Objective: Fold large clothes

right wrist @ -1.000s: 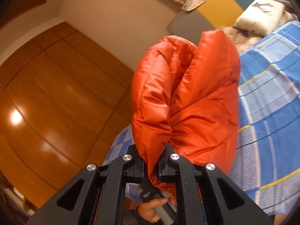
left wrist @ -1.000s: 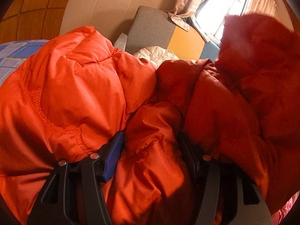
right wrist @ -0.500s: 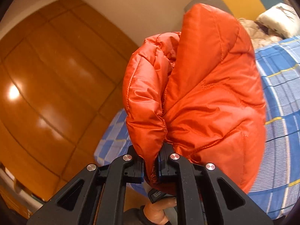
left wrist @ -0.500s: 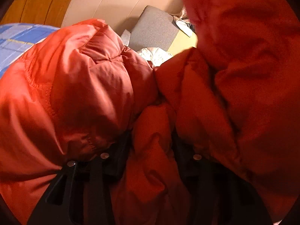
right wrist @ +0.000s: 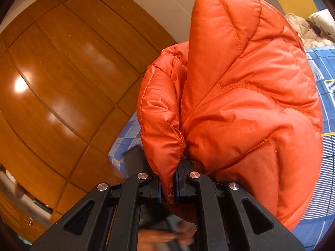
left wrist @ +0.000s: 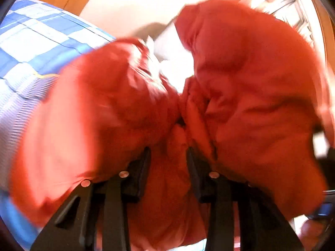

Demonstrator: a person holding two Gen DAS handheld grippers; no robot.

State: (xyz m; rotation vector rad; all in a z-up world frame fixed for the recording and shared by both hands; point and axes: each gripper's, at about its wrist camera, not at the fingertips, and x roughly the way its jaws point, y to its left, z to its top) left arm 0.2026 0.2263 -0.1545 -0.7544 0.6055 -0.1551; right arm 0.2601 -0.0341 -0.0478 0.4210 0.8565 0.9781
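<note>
Nearest to us, the right gripper (right wrist: pixel 169 185) has its fingers pinched almost together on a thin stitched edge of the orange puffer jacket (right wrist: pixel 240 104), and the quilted bulk billows up and away from that hold. Below the fingers we glimpse part of a hand (right wrist: pixel 165 237) on the handle.

In the left wrist view the picture is blurred. The left gripper (left wrist: pixel 168 152) stands partly open, and its jaws have just been closing with a thick bunch of the same jacket (left wrist: pixel 240 96) between them. The padding swells out on both sides and hides the tips, so we judge the fingers are squeezing it, though the contact itself is hard to make out.

We judge the jacket light for its bulk, soft and springy, with a smooth, slightly shiny shell that may slide in a loose pinch. Puffy panels will push back and slip out of shape, so seams, hems and stitched edges look like the surest places to take hold, as on the right.

Beyond the jacket lies the bed (right wrist: pixel 326 146) with its blue checked cover; the jacket is lifted above it, held between both grippers. Farther off are wooden wall panels (right wrist: pixel 62 73) and a pale quilted cover (right wrist: pixel 303 29) by the headboard.

We count one jacket, two grippers, one bed.
</note>
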